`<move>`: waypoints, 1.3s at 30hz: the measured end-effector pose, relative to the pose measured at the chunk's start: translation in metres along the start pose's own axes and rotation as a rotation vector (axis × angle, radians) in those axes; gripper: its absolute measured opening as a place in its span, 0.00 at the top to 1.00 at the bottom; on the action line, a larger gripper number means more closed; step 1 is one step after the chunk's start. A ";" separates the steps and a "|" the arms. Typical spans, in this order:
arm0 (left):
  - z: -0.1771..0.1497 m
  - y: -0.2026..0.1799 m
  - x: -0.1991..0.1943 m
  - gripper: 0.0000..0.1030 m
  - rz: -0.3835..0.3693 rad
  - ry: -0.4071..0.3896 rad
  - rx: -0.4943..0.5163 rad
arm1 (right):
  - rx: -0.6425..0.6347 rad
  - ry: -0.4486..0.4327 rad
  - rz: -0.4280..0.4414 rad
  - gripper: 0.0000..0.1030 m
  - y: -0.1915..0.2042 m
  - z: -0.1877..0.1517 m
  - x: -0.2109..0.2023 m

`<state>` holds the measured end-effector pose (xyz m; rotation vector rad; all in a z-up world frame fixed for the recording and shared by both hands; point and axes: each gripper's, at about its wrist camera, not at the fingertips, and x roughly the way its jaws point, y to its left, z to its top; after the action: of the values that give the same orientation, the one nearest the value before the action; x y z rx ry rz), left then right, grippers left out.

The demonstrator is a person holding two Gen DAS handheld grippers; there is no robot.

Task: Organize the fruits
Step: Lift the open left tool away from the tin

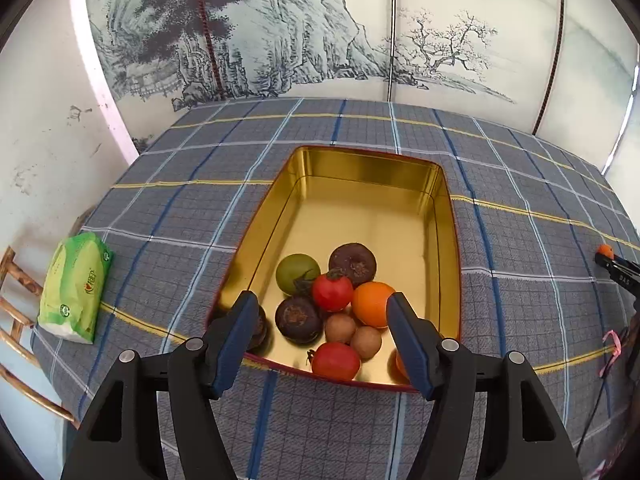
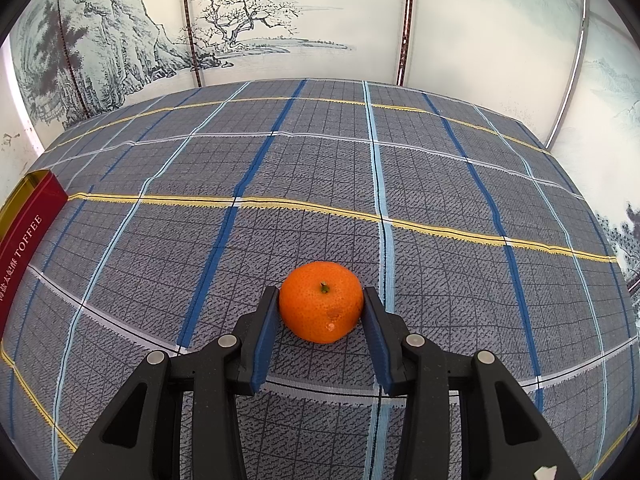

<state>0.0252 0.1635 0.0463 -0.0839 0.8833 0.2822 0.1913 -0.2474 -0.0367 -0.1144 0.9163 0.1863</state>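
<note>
A gold-lined tin (image 1: 360, 168) with a red outside lies on the plaid cloth. Its near end holds several fruits: a green one (image 1: 297, 272), two red tomatoes (image 1: 332, 291) (image 1: 335, 361), an orange (image 1: 372, 304), dark brown fruits (image 1: 353, 262) (image 1: 298, 319) and two small tan ones (image 1: 340, 327). My left gripper (image 1: 322, 308) is open and empty above the tin's near end. In the right wrist view, my right gripper (image 2: 320, 300) has both pads against the sides of a mandarin (image 2: 321, 306) that rests on the cloth. The tin's red side (image 2: 28, 224) shows at the far left.
A green tissue pack (image 1: 76, 286) lies at the table's left edge, beside a wooden chair (image 1: 16, 312). The right gripper with the mandarin (image 1: 612, 258) shows at the far right of the left wrist view. A painted screen (image 1: 320, 28) stands behind the table.
</note>
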 end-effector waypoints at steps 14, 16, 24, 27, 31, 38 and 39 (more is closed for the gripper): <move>-0.010 0.023 0.004 0.32 0.022 0.030 -0.057 | 0.001 0.000 -0.004 0.63 0.001 0.001 0.001; -0.010 0.027 0.002 0.31 0.023 0.026 -0.070 | 0.001 0.000 -0.004 0.63 0.001 0.001 0.001; -0.014 0.038 -0.003 0.29 0.035 0.023 -0.096 | 0.014 0.000 -0.017 0.64 0.000 0.000 0.003; -0.016 0.042 -0.004 0.29 0.040 0.024 -0.104 | 0.018 0.002 -0.020 0.64 0.000 0.000 0.002; -0.018 0.046 -0.005 0.29 0.042 0.024 -0.115 | 0.025 0.010 -0.032 0.64 0.002 0.001 0.003; -0.023 0.048 -0.006 0.27 0.048 0.027 -0.119 | 0.045 0.024 -0.040 0.65 0.003 0.003 0.002; -0.024 0.049 -0.007 0.26 0.048 0.027 -0.120 | 0.046 0.027 -0.043 0.65 0.003 0.003 0.002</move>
<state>-0.0100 0.2043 0.0385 -0.1779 0.8959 0.3798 0.1943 -0.2434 -0.0368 -0.0938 0.9437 0.1238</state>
